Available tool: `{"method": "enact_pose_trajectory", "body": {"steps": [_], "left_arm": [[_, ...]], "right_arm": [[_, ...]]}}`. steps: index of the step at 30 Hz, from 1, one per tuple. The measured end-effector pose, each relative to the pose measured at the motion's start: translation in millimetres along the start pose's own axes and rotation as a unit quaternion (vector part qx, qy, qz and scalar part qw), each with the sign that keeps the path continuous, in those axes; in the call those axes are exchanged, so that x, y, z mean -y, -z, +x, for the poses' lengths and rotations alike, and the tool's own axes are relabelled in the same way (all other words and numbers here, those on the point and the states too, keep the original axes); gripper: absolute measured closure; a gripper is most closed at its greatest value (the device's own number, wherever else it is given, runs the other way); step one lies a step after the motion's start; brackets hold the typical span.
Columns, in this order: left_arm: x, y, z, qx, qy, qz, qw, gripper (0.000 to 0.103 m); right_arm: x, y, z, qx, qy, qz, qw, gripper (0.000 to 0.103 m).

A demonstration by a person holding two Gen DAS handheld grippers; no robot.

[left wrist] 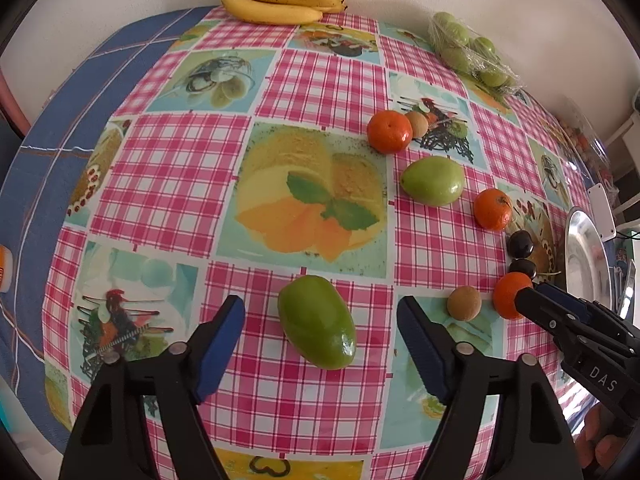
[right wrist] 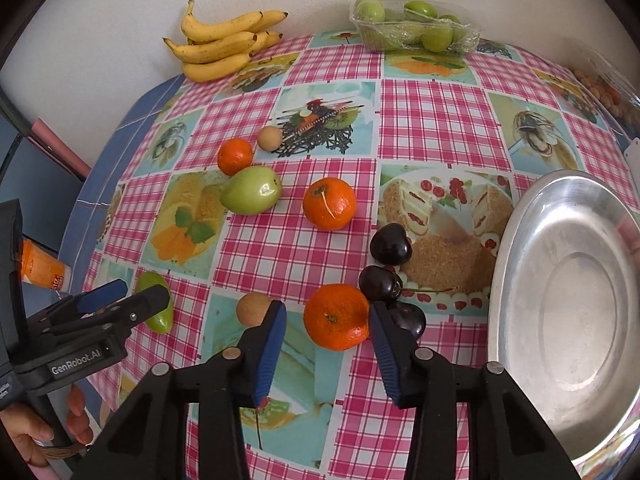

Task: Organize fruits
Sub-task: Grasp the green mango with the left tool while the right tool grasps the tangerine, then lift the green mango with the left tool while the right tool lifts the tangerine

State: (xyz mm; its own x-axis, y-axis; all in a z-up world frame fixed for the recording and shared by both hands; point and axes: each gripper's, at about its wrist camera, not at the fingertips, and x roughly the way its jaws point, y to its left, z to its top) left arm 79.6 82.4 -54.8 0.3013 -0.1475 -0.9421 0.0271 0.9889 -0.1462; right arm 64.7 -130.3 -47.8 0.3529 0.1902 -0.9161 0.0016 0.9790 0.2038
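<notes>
My left gripper [left wrist: 320, 312] is open, its fingers on either side of a green fruit [left wrist: 316, 322] on the checked tablecloth. My right gripper [right wrist: 328, 316] is open around a near orange mandarin [right wrist: 336, 316], apart from it. Three dark cherries [right wrist: 390, 245] lie just right of that mandarin. A small brown fruit [right wrist: 253, 309] lies to its left. Further off lie a second green fruit [right wrist: 251, 191], two more mandarins [right wrist: 329, 203] and another small brown fruit [right wrist: 269, 138]. An empty metal plate [right wrist: 568, 304] stands at the right.
A bunch of bananas [right wrist: 220, 46] lies at the far edge by the wall. A clear wrapped tray of green fruits [right wrist: 414, 26] stands at the back. Another clear container [right wrist: 604, 88] sits far right. An orange bottle [right wrist: 40, 270] lies off the table's left.
</notes>
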Motion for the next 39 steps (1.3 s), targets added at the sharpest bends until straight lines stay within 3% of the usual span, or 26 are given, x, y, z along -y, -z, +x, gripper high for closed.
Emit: {"method": "enact_pose_trajectory", "body": {"steps": [3,12,39], "left_arm": [[-1.6,-0.1,4.3,-0.007,0.003,-0.006,1.0,0.035],[-6.5,-0.1,14.7,-0.022,0.007,-0.02,0.9995,0.06],[-6.0,1.1,5.0,-0.012,-0.002,-0.033,0.9994,0.064]], "right_arm": [[0.0,0.5,2.4,-0.002,0.009,-0.003,1.0,0.062],[2.9,-1.0,3.4,-0.003,0.015,-0.002,1.0,0.064],[-12.0,1.4,7.3,-0.003,0.053,-0.052,0.997,0.065]]}}
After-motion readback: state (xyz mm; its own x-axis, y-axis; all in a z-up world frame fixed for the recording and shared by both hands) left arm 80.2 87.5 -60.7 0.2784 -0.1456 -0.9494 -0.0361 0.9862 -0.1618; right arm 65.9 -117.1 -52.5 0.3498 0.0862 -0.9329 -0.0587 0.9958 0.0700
